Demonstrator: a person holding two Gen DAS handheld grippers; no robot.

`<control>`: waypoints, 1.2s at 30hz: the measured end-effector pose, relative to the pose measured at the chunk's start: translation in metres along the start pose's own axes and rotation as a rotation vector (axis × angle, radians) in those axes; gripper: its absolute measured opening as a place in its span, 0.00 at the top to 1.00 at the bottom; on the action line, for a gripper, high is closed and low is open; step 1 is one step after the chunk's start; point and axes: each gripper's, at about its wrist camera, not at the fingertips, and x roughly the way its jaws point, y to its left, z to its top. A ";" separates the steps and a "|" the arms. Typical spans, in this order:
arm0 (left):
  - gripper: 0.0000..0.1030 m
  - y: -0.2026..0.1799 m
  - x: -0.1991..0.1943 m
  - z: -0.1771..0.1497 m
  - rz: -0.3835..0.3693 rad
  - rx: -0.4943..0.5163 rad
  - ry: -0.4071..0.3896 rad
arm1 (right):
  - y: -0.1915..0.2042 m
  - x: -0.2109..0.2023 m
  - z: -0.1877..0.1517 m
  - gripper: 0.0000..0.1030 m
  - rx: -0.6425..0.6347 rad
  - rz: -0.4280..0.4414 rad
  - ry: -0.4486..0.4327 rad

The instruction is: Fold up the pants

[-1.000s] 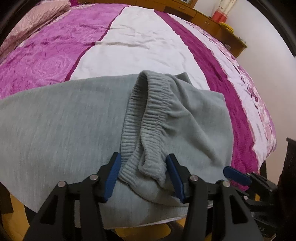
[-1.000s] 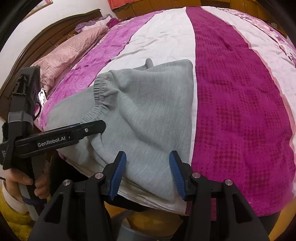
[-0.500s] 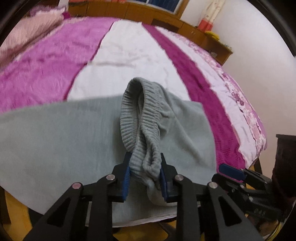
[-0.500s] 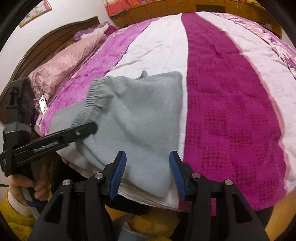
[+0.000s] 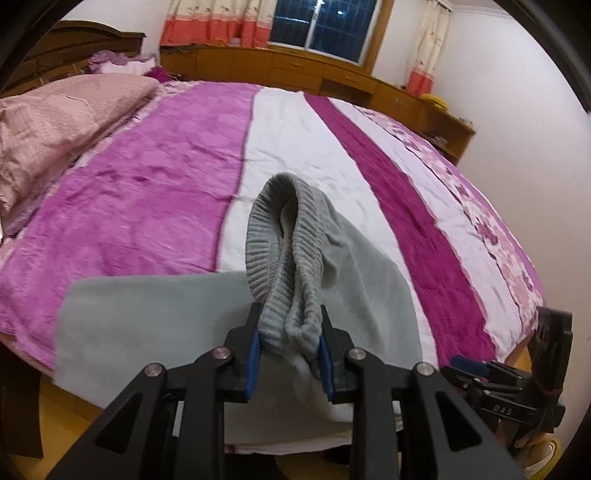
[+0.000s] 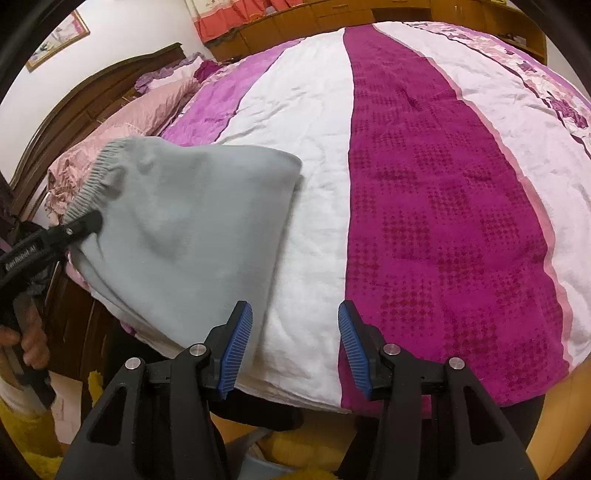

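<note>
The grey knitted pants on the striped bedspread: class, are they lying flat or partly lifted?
Partly lifted. The left gripper is shut on the ribbed waistband, holding it up, while the rest of the grey knitted pants lies on the striped bedspread.

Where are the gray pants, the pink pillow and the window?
gray pants (image 5: 288, 258): left wrist view, on the ribbed waistband above the left tool.
pink pillow (image 5: 55, 122): left wrist view, on its top face.
window (image 5: 321, 26): left wrist view, on the dark glass.
</note>
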 end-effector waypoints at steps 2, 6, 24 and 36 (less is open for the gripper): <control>0.74 0.010 -0.005 0.003 0.021 -0.003 -0.010 | 0.001 0.002 -0.001 0.59 -0.004 0.000 0.004; 0.74 0.033 -0.018 0.006 0.022 -0.025 -0.030 | 0.003 0.003 -0.002 0.59 -0.010 -0.001 0.011; 0.74 0.135 -0.042 -0.006 0.199 -0.116 -0.045 | 0.009 0.016 -0.003 0.59 -0.037 -0.024 0.053; 0.63 0.193 -0.001 -0.039 0.247 -0.205 0.083 | 0.020 0.028 -0.005 0.59 -0.076 -0.051 0.090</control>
